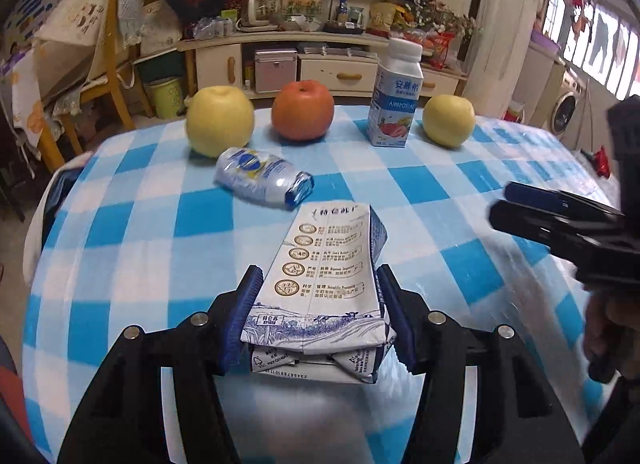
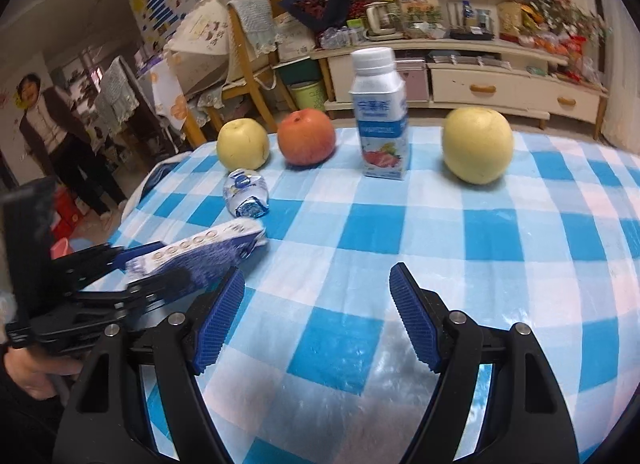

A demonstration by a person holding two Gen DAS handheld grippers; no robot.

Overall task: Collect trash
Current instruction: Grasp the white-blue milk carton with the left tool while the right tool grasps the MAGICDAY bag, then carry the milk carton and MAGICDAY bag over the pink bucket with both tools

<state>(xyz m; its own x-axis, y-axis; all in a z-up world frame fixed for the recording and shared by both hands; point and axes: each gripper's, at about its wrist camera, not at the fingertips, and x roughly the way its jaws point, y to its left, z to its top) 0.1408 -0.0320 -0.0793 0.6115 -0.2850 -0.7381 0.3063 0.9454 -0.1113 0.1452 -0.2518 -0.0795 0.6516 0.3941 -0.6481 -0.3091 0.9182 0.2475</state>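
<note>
left gripper jaws clamp flattened carton, lower centre | right gripper jaws open, empty | risk: soft carton slips; crushed bottle rolls at pickup

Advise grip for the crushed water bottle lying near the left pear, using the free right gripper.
Take the crushed water bottle across its flattened mid-body, from above, jaws spanning the short width. It lies on its side, blue cap end toward the camera, close in front of the left pear, so a low approach looks cramped. The right gripper is open and empty.
</note>
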